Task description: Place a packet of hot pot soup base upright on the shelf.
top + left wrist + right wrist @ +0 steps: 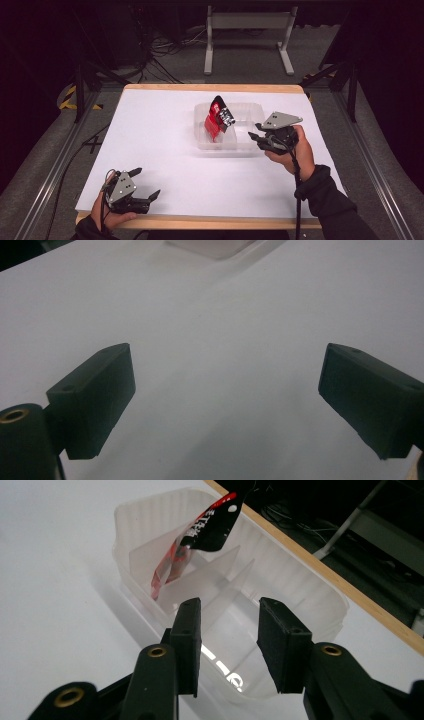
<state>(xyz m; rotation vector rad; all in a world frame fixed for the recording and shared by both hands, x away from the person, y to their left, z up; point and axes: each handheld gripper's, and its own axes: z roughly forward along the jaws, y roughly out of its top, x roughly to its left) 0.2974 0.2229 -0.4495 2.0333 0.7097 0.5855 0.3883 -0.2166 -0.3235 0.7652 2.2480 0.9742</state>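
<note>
One packet (219, 120) leans in the tray (250, 145), in a far compartment ahead of the right hand-held gripper (227, 630), whose jaws stand apart and empty. Best withdraw level, clear of the rim. The left hand-held gripper (145, 186) waits wide apart over the bench (150, 130).

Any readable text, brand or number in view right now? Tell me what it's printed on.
Packet in the tray: white characters down its black and red top, too blurred to read.
Same packet, high view: white print, too small to read.
Tray floor: a bright streak, only glare, no text.
Left tongs, right tongs, table: no markings.
</note>
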